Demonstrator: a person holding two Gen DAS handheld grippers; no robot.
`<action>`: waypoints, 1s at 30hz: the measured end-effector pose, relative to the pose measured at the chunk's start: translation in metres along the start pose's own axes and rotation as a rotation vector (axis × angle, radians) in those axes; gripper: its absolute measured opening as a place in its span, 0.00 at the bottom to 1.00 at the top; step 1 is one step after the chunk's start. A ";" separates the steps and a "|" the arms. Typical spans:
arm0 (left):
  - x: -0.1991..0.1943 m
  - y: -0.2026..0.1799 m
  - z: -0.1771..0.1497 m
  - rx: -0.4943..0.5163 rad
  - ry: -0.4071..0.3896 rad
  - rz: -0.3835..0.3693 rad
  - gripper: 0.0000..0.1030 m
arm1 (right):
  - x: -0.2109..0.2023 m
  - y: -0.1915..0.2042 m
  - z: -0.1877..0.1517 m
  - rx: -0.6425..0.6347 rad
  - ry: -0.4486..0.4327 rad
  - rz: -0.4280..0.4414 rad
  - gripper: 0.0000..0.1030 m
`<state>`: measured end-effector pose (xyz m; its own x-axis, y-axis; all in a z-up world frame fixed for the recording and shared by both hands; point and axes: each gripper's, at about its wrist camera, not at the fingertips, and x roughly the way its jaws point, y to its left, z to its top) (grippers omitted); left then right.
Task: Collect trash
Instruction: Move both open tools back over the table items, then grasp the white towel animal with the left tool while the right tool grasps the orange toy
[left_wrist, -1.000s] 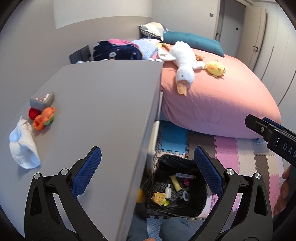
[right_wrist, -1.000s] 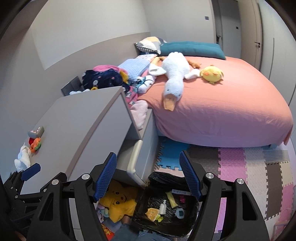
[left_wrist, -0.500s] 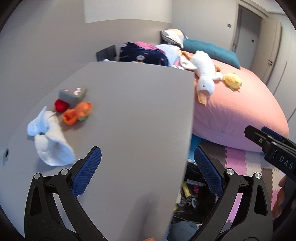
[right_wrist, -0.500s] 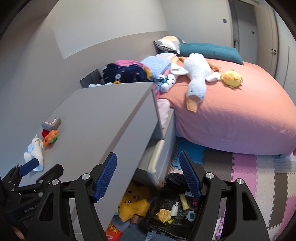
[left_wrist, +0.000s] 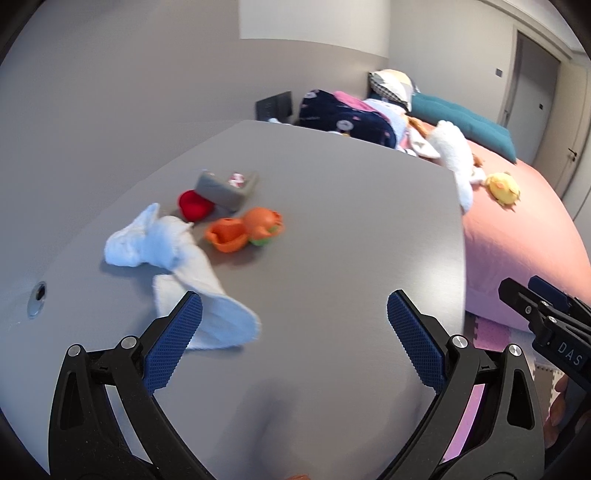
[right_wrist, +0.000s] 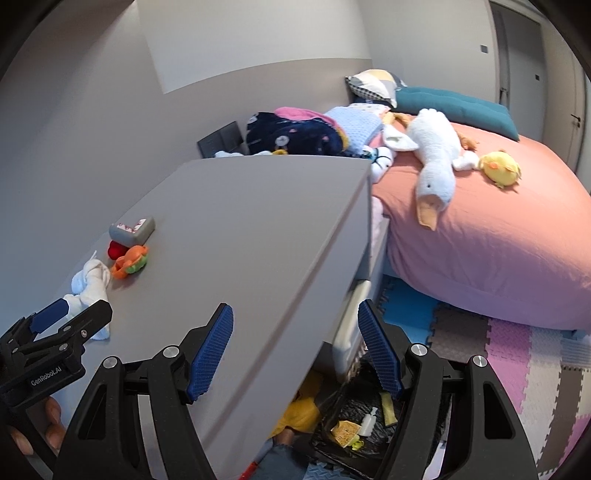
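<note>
The left claw (left_wrist: 291, 332) hangs released over the surface (left_wrist: 332, 229), lined up toward the crumpled white tissue (left_wrist: 173, 258); the right claw (right_wrist: 295, 350), also released, waits above the trash bag (right_wrist: 354, 424).

you had soft, even room light with faint shadows. your left view was motion-blurred. both fisheye views bent and darkened at the edges.
</note>
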<state>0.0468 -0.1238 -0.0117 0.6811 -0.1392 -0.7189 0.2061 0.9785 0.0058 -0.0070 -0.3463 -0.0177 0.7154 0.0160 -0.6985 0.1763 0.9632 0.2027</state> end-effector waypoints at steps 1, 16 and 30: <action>0.000 0.004 0.001 -0.004 -0.001 0.004 0.94 | 0.003 0.004 0.001 -0.005 0.003 0.007 0.69; 0.030 0.069 0.018 -0.134 0.005 0.083 0.94 | 0.036 0.052 0.014 -0.060 0.023 0.063 0.69; 0.065 0.115 0.026 -0.228 0.067 0.115 0.93 | 0.056 0.079 0.018 -0.083 0.042 0.100 0.69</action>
<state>0.1335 -0.0239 -0.0401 0.6410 -0.0216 -0.7673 -0.0392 0.9974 -0.0609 0.0596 -0.2747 -0.0287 0.6975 0.1228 -0.7060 0.0478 0.9750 0.2168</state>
